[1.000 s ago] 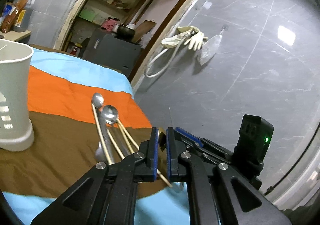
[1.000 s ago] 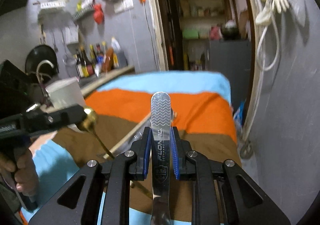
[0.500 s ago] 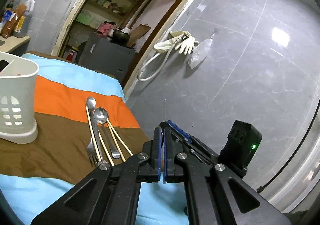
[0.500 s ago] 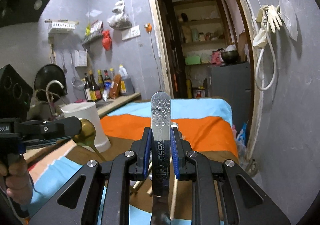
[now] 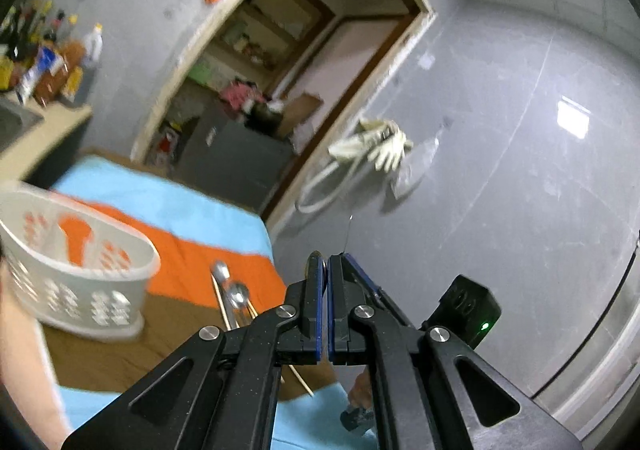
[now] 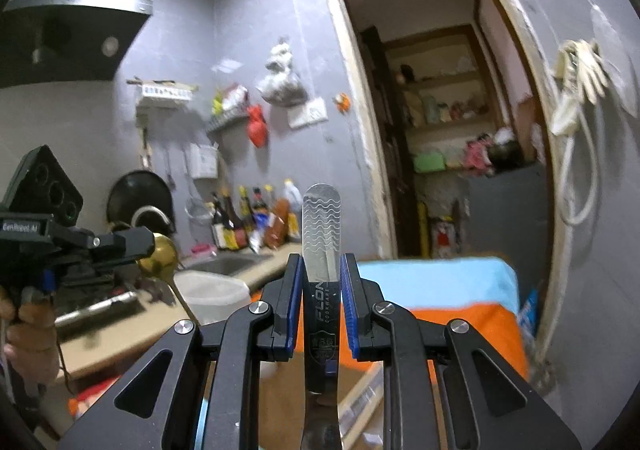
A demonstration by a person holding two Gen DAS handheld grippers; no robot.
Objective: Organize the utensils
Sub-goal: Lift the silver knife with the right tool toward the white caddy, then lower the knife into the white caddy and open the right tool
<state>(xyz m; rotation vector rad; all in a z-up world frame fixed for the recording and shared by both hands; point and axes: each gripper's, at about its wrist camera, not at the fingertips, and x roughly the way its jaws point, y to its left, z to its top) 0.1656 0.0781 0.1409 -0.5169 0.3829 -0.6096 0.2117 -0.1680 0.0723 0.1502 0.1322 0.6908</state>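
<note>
Here the right gripper (image 6: 320, 306) is clamped on the flat steel handle of a piece of cutlery (image 6: 321, 234), its blue-padded fingers (image 6: 294, 290) pressing both edges of the handle. The handle's rounded end, stamped with a wavy pattern, sticks up past the fingertips, and the rest runs down out of sight under the gripper body, so which kind of utensil it is cannot be told.

The left gripper (image 5: 323, 278) has its jaws fully together on the thin stem of a gold-coloured metal spoon (image 6: 159, 258); in the right wrist view the spoon's round bowl sits just past the fingertips and its slim handle slants down behind them. A person's hand (image 6: 24, 330) grips the left tool's handle at the lower left of that view.

Below, a table draped in a striped cloth of light blue, orange and brown (image 5: 188, 210) carries a white plastic cutlery caddy with slotted sides (image 5: 80, 278), blurred and standing on the brown band. Near it on the right lie two silver spoons (image 5: 236, 294) and several pale wooden chopsticks (image 5: 300, 382), bunched together across the orange and brown stripes. Both held utensils are in the air, well clear of the cloth
</note>
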